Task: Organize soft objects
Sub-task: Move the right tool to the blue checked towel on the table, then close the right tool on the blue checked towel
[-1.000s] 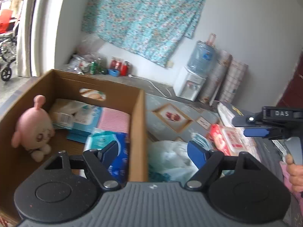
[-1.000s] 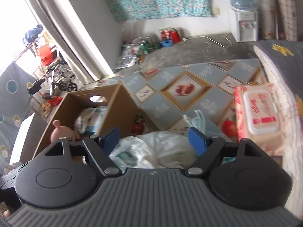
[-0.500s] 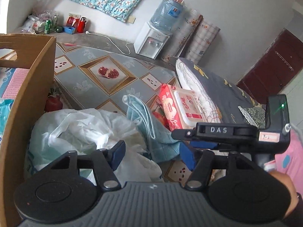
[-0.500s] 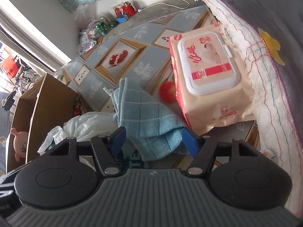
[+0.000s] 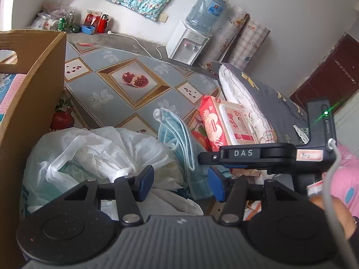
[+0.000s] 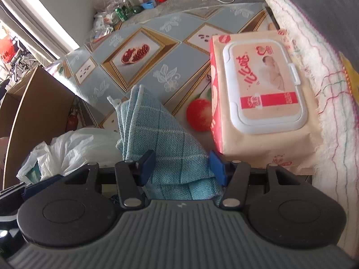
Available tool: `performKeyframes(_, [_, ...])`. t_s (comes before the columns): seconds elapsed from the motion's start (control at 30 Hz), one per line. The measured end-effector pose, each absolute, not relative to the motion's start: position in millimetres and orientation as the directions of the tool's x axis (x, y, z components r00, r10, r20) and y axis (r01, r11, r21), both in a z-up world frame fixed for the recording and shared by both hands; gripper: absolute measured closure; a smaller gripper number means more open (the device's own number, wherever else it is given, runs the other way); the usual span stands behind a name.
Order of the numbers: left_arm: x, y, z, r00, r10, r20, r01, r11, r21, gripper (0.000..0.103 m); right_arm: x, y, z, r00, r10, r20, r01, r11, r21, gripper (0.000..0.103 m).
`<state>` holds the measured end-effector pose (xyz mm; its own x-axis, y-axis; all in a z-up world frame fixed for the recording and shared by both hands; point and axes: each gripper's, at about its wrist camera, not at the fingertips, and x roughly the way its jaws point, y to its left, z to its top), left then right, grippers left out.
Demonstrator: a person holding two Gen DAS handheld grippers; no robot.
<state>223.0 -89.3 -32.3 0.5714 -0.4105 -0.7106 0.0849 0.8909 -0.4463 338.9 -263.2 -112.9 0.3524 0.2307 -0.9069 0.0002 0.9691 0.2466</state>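
Note:
A folded blue checked towel (image 6: pixel 170 143) lies on the patterned floor mat, leaning against a white plastic bag (image 6: pixel 74 145). My right gripper (image 6: pixel 182 167) is open with its fingers on either side of the towel's near end. The towel also shows in the left wrist view (image 5: pixel 179 139). A pink-and-cream wet wipes pack (image 6: pixel 258 103) lies to the right against the bedding; it also shows in the left wrist view (image 5: pixel 224 123). My left gripper (image 5: pixel 180 183) is open and empty over the white plastic bag (image 5: pixel 101 154). A cardboard box (image 5: pixel 29 103) stands at the left.
Grey and white bedding (image 6: pixel 325 44) runs along the right. A water dispenser (image 5: pixel 188 42), rolled mats (image 5: pixel 237 42) and bottles and cans (image 5: pixel 67 22) stand by the far wall. The right gripper's body (image 5: pixel 264 154) crosses the left wrist view.
Both grippers swung right, away from the box, and lowered toward the floor. The right gripper has come down around the blue towel. The left now hangs over the white bag.

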Motion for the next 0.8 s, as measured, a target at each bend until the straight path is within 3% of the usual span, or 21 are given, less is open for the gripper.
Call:
performKeyframes(0.13, [223.6, -86.5, -34.1, 0.568, -0.412, -0.712, 0.083, 0.89, -0.449, 0.05, 338.0, -256.5, -120.0, 0.319, 0.224, -0.921, -0.02, 0.973, 0.23, 0.05])
performKeyframes(0.27, [224.3, -85.4, -34.0, 0.57, -0.416, -0.708, 0.084, 0.887, -0.454, 0.051, 330.5, -258.6, -122.9, 0.291, 0.205, -0.935, -0.033, 0.978, 0.204, 0.067])
performKeyframes(0.43, [225.0, -85.4, -35.4, 0.57, -0.421, -0.705, 0.085, 0.884, -0.459, 0.05, 317.9, -267.8, -125.0, 0.255, 0.2, -0.946, -0.028, 0.979, 0.2, 0.069])
performKeyframes(0.6, [225.0, -85.7, -35.6, 0.569, -0.422, -0.706, 0.086, 0.884, -0.459, 0.05, 314.7, -268.3, -119.3, 0.268, 0.232, -0.935, -0.043, 0.972, 0.229, 0.059])
performKeyframes(0.7, [225.2, -85.9, -35.3, 0.569, -0.421, -0.707, 0.084, 0.884, -0.459, 0.049, 316.5, -262.6, -122.5, 0.267, 0.242, -0.933, -0.069, 0.97, 0.232, 0.048])
performKeyframes(0.8, [225.8, -86.6, -33.3, 0.57, -0.42, -0.706, 0.082, 0.884, -0.46, 0.049, 315.9, -251.8, -132.5, 0.244, 0.216, -0.945, -0.116, 0.974, 0.193, 0.031])
